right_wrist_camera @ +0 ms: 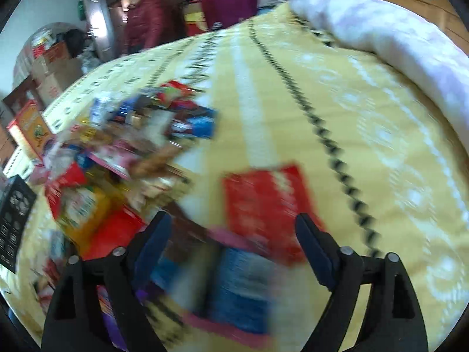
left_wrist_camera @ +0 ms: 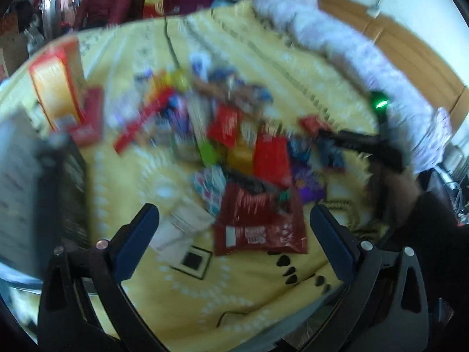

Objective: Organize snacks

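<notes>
A heap of mixed snack packets (left_wrist_camera: pixel 222 135) lies on a yellow patterned bedspread (left_wrist_camera: pixel 164 182). My left gripper (left_wrist_camera: pixel 234 217) is open and empty, just above a dark red snack bag (left_wrist_camera: pixel 258 220) at the heap's near edge. The right gripper shows as a dark blurred shape (left_wrist_camera: pixel 366 143) at the heap's right. In the right wrist view my right gripper (right_wrist_camera: pixel 231 226) is open and empty, over a blue packet (right_wrist_camera: pixel 237 287) with a flat red packet (right_wrist_camera: pixel 263 202) just beyond. The heap (right_wrist_camera: pixel 123 152) spreads to its left. Both views are motion-blurred.
An orange box (left_wrist_camera: pixel 55 85) stands at the heap's left, also in the right wrist view (right_wrist_camera: pixel 29 129). A black box (left_wrist_camera: pixel 70 187) sits near left. A pale pink rolled quilt (right_wrist_camera: pixel 395 29) lies along the wooden headboard (left_wrist_camera: pixel 410 52). Two people in dark red jackets (right_wrist_camera: pixel 143 20) stand beyond the bed.
</notes>
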A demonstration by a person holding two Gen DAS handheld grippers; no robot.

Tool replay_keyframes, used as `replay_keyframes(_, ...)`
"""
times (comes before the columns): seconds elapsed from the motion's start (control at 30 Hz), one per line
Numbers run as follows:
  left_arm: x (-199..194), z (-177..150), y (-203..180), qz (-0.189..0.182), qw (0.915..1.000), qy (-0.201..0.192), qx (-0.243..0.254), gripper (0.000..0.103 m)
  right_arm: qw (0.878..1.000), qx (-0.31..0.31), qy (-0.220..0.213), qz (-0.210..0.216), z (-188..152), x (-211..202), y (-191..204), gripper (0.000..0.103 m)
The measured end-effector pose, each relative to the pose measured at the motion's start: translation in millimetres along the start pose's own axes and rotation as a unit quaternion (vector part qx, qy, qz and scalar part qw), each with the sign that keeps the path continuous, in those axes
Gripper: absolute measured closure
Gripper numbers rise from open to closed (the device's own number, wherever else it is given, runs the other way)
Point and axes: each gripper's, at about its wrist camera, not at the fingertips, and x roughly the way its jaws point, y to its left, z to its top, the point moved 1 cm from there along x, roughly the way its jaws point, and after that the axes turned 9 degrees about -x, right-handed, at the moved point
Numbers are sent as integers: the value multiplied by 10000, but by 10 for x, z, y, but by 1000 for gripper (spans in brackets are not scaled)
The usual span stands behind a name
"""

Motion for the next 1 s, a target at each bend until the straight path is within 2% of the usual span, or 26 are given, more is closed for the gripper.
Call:
replay_keyframes(0.03, 175, -25, 33, 159, 9998, 65, -42, 0, 9999, -3, 68, -128, -63, 13, -91, 11)
replay_keyframes(0.1, 499, -17, 187, 613, 9977, 95, -264, 0, 9997, 47, 116, -226, -152, 37, -229, 0)
replay_keyframes(0.2, 789, 27, 406, 1190, 9915, 5, -528, 0, 9996, 161, 82, -202, -208, 106, -359, 0)
replay_keyframes(0.3, 908, 74, 499, 1315, 9894, -394, -467, 0, 9983, 522, -9, 251, -295, 245, -431, 0)
replay_keyframes(0.37, 1018, 66, 501, 1523, 9867, -397, -400, 0, 9974, 662, -94, 254, -320, 291, -441, 0)
replay_keyframes(0.47, 1009, 49, 485, 1558, 9856, -471, -455, 0, 9984, 541, -73, 140, -308, 306, -391, 0)
replay_keyframes(0.63, 1010, 25, 529, 1350, 9879, -475, -597, 0, 9985, 533, -40, 118, -306, 333, -387, 0)
replay_keyframes(1.0, 1019, 44, 559, 1369, 9877, -471, -585, 0, 9987, 502, -19, 81, -307, 339, -377, 0)
